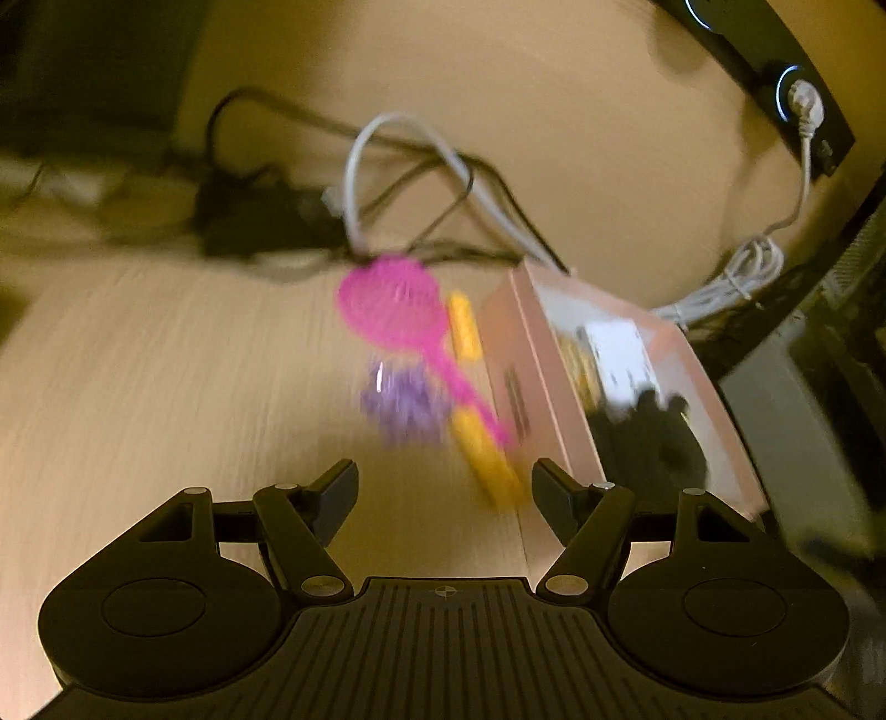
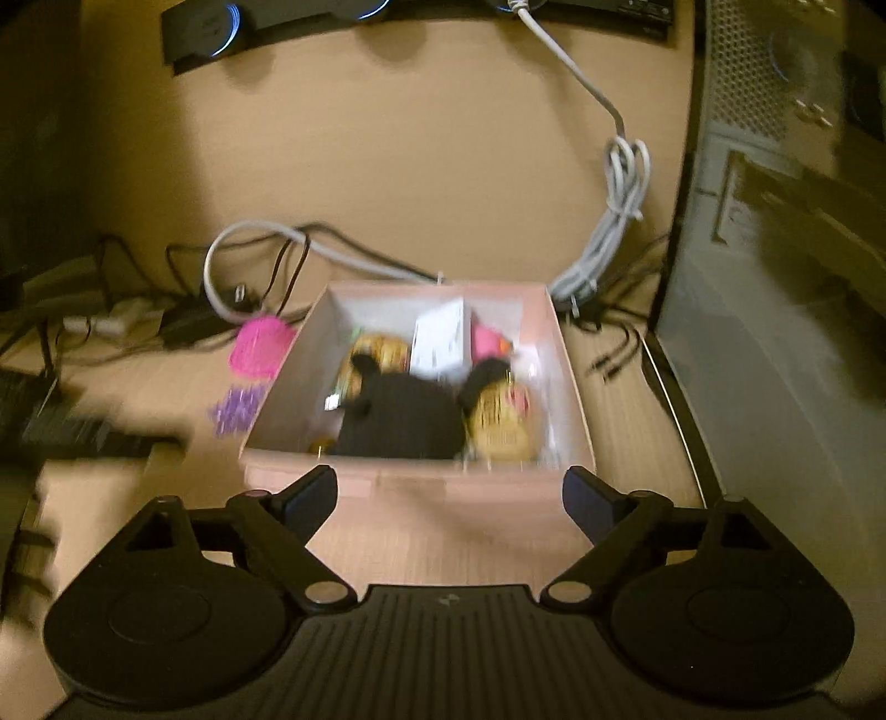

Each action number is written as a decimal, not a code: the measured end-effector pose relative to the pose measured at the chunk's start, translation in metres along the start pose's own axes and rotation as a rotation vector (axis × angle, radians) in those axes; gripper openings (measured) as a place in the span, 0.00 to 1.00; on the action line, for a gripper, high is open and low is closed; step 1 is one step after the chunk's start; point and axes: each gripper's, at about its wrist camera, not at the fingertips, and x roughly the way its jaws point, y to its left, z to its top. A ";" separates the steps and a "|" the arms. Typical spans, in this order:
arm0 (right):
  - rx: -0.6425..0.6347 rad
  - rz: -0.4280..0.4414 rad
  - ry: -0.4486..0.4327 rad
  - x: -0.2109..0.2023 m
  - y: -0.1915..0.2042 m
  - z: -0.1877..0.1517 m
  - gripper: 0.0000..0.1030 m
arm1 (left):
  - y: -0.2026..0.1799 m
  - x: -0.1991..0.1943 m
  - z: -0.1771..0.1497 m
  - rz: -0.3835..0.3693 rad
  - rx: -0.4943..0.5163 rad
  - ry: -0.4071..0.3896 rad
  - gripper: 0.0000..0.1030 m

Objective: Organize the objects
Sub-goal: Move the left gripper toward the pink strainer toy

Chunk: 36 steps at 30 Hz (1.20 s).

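Observation:
A pink box (image 2: 421, 479) stands on the wooden desk and holds a black plush (image 2: 398, 415), a white card (image 2: 440, 335), yellow packets (image 2: 498, 426) and other small things. The box also shows in the left wrist view (image 1: 512, 354). Beside its left wall lie a pink hairbrush (image 1: 398, 315), a purple spiky item (image 1: 407, 407) and a yellow piece (image 1: 487, 462). The hairbrush (image 2: 260, 346) and the purple item (image 2: 238, 412) also show in the right wrist view. My left gripper (image 1: 446, 493) is open and empty just before these items. My right gripper (image 2: 451, 498) is open and empty at the box's near wall.
Black and white cables (image 2: 260, 249) tangle behind the box. A coiled white cord (image 2: 614, 221) runs up to a black power strip (image 2: 387, 16) on the wall. A grey computer case (image 2: 775, 277) stands at the right. A dark keyboard (image 2: 66, 426) lies at the left.

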 end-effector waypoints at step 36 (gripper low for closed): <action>-0.031 -0.050 0.131 -0.009 0.023 -0.068 0.95 | 0.015 0.031 0.000 0.165 0.164 -0.006 0.71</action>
